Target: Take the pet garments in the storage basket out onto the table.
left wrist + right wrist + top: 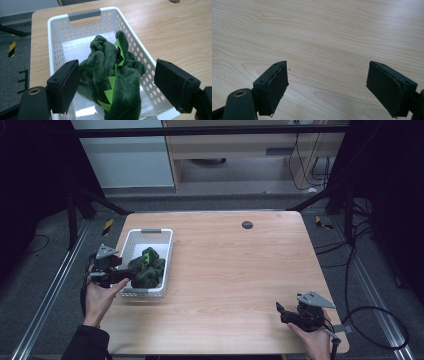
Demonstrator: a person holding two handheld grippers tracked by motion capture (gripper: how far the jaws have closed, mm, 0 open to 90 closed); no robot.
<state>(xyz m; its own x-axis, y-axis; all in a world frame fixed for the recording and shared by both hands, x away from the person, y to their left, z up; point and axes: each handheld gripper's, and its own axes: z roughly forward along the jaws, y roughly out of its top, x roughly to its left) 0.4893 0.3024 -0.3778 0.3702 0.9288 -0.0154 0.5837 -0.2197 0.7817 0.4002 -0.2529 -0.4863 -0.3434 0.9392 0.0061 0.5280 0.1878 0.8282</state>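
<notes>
Black, flat-padded fingers [66, 85] of the left gripper [117, 87] stand wide apart, flanking a crumpled dark green plush toy [112, 75] without pressing it. Soft and furry, with a row of bright green felt spikes, it lies in a white perforated plastic basket [82, 15], its long axis running away from the fingers toward the grey handle. Over bare wood-grain tabletop [324, 30], the right gripper [327, 87] has its fingers spread too.

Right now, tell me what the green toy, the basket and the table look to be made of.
Green toy: soft plush fabric, matte and fuzzy, with flat lighter-green felt-like spikes along a seam.
Basket: probably moulded plastic, smooth glossy white, walls pierced with round holes, grey handle insert.
Table: wood or wood-look laminate, light grain pattern, smooth low sheen.
</notes>
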